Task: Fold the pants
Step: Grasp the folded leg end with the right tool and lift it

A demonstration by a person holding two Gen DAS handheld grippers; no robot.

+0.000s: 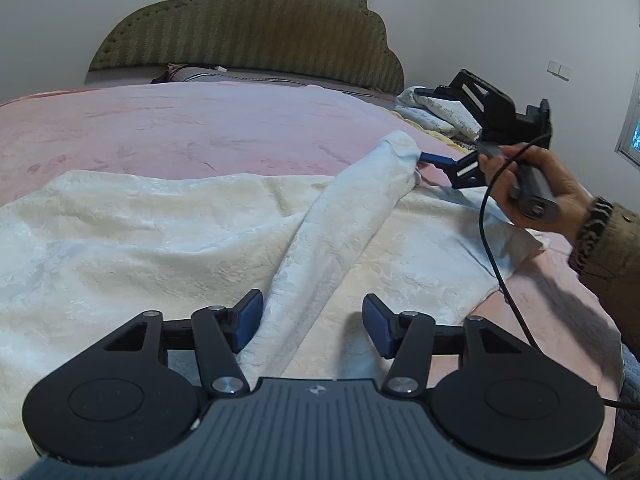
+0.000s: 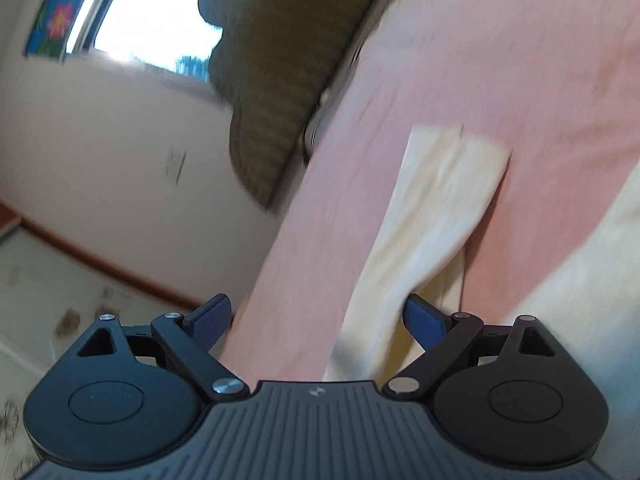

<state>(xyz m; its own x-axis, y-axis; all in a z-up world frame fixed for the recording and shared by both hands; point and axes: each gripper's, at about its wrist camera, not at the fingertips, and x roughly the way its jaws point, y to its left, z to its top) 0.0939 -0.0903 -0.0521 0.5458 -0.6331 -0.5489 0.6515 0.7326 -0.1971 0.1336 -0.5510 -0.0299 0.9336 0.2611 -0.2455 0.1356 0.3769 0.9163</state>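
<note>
White plush pants (image 1: 168, 232) lie spread over a pink bed cover (image 1: 192, 124). One fold of the pants (image 1: 352, 216) runs as a raised ridge from my left gripper up to the right gripper. My left gripper (image 1: 312, 324) is open, its jaws either side of the near end of that ridge. My right gripper (image 1: 424, 158), held in a hand, touches the lifted far end of the fold. In the blurred, tilted right wrist view its jaws stand apart (image 2: 320, 320) with a strip of white fabric (image 2: 420, 232) between them.
An olive padded headboard (image 1: 248, 28) stands at the far end of the bed. Pillows (image 1: 436, 112) lie at the far right. The right gripper's cable (image 1: 492, 248) trails over the pants. The bed's right edge is near the person's sleeve (image 1: 608, 256).
</note>
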